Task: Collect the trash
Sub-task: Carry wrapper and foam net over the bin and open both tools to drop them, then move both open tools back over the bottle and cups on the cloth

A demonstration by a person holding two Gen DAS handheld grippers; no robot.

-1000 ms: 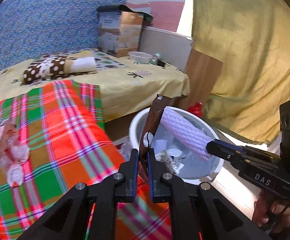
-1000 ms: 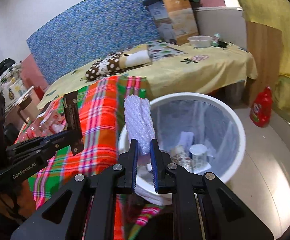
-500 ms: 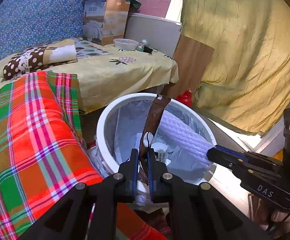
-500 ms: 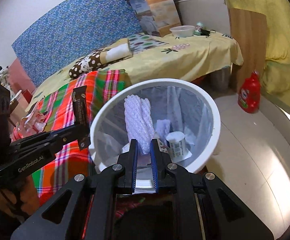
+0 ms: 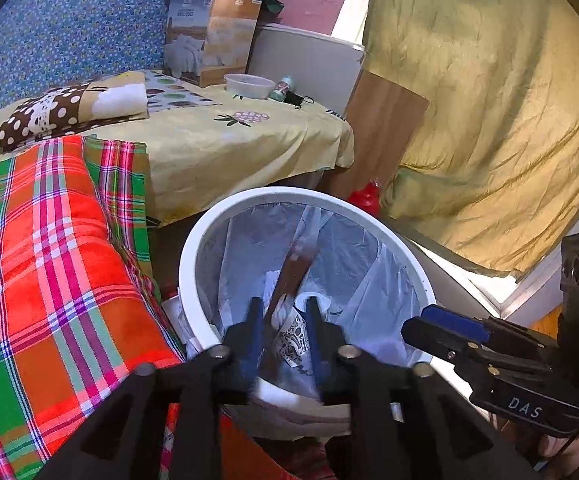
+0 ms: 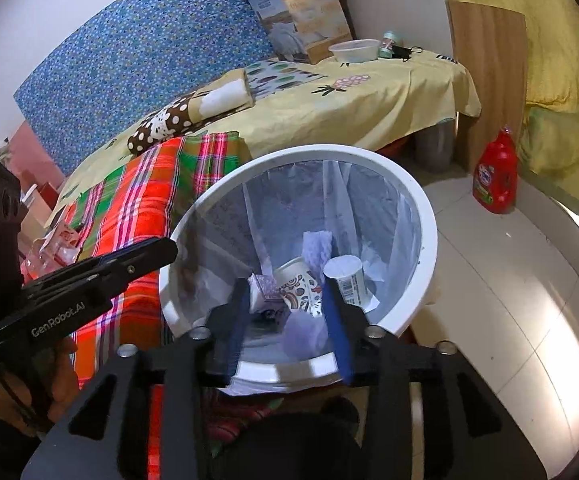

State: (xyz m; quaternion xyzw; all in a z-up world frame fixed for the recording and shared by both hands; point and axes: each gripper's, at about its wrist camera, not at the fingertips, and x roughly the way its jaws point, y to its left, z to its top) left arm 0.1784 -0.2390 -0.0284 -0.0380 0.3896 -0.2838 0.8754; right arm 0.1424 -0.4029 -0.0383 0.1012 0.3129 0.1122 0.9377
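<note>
Both grippers hang over the white bin (image 6: 425, 216) beside the bed, jaws parted and holding nothing: the left gripper (image 5: 282, 334) is open w/ a moderate gap, the right gripper (image 6: 287, 330) spread wider. In the left wrist view a brown wrapper (image 5: 289, 272) is blurred, standing on end inside the liner; in the right wrist view a pale purple foam net (image 6: 318, 245) sits in the bin among a patterned paper cup (image 6: 295, 286) and a white tub (image 6: 347, 276), w/ a second purple blur low between the right jaws (can't tell if it is part of the same net). Judged from this, both pieces are in the bin or dropping into it, so this leg of the collecting looks done. More trash appears to wait on the plaid blanket (image 6: 137, 216): a crinkly clear-and-pink plastic bundle (image 6: 55, 246) lies at its far left, near the left gripper's body in the right wrist view, well apart from the bin. That bundle should handle as very light, soft and slippery film w/ no stiff edge; it will likely crush and slide, so best to pinch a gathered fold near its middle, not a loose corner, and close fully. Risk: thin film may slip free, or the jaws may snag the blanket pile beneath it.
</note>
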